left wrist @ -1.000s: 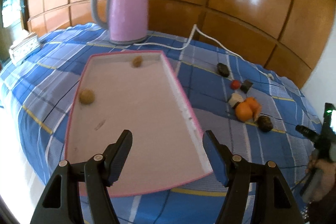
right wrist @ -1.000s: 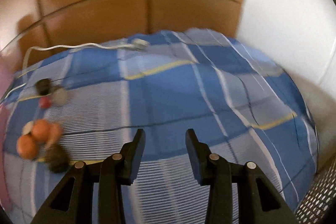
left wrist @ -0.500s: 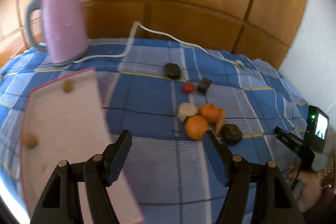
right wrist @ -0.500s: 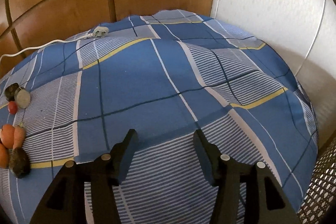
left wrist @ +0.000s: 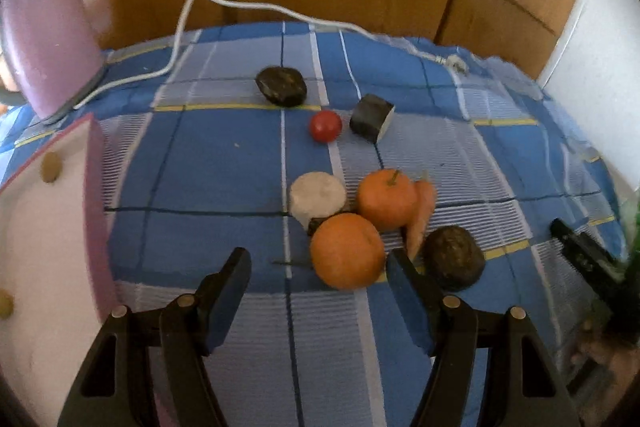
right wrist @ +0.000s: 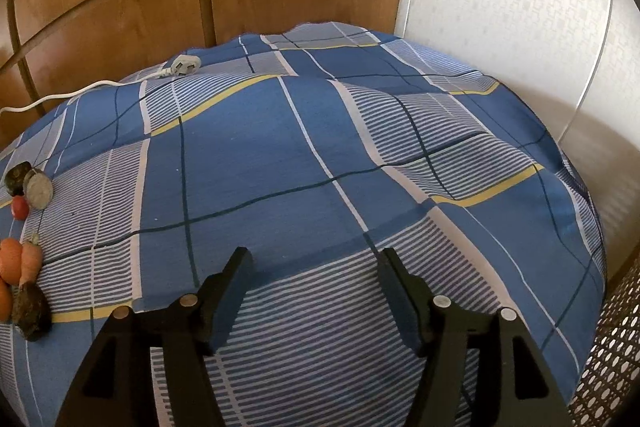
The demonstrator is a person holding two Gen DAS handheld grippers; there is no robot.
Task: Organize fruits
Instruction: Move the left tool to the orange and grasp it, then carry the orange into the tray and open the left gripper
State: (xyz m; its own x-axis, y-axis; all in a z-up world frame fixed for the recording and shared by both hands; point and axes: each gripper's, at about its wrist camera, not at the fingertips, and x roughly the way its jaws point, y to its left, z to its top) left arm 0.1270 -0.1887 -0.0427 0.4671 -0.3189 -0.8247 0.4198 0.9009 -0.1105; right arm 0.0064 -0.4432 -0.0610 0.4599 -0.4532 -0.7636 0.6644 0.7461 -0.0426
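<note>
Two small fruits sit in my pink tray [left wrist: 92, 187], while my empty left gripper [left wrist: 320, 279], jaws closing, nears the near orange [left wrist: 347, 251] of the remaining pile.

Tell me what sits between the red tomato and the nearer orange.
In the left wrist view, a pale round slice lies between the red tomato and the nearer orange, slightly left.

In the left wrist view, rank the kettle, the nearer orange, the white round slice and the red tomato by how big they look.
1. Pink kettle, though cut off at the frame edge.
2. Nearer orange; it lies closest to the camera, which flatters it.
3. White round slice.
4. Red tomato, farther back, yet clearly the smallest.
</note>
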